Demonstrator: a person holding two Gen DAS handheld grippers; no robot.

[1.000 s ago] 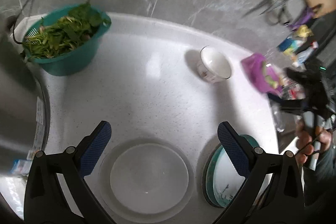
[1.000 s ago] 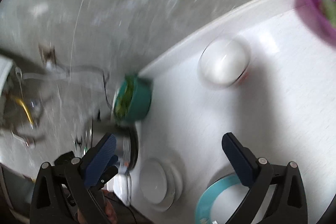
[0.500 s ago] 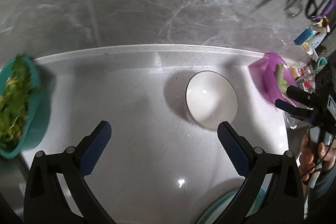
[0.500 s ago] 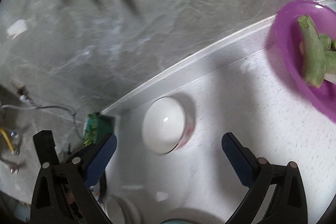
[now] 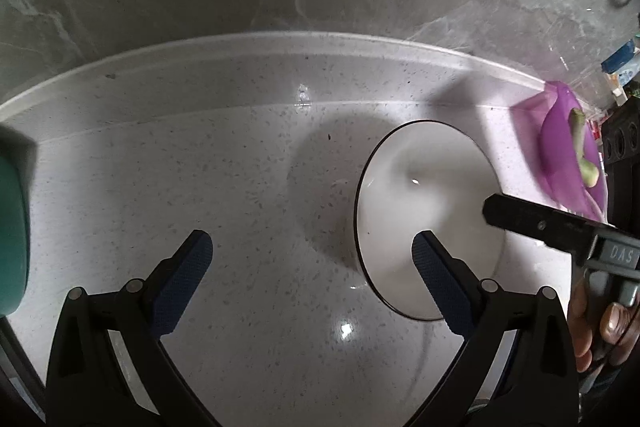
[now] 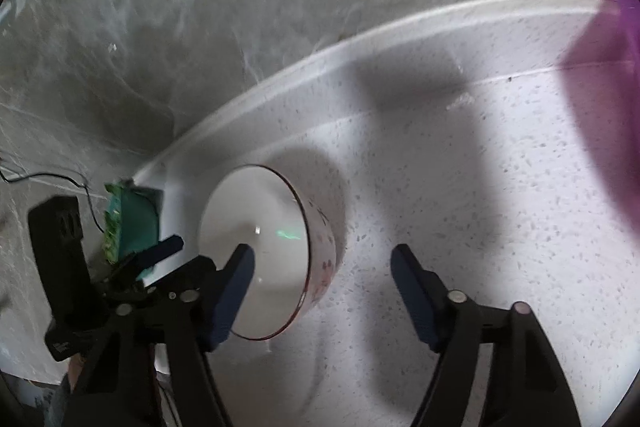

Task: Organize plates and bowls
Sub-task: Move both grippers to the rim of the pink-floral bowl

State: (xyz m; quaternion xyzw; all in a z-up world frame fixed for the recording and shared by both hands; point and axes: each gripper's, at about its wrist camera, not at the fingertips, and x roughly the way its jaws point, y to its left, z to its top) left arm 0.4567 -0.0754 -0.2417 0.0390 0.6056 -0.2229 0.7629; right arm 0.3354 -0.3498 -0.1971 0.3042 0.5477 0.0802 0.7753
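Both grippers have closed in on the white bowl [image 5: 428,211], which looms larger than half a second ago. It sits on the desk [image 5: 248,187]. The open left gripper [image 5: 312,267] has its right finger over the bowl; the open right gripper [image 6: 322,277] straddles its rim.

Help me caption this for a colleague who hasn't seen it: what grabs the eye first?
A white bowl stands alone mid-counter, with the open right gripper straddling its rim, one finger inside. A purple dish of green vegetable pieces sits at the right edge, and the open left gripper hovers beside the bowl.
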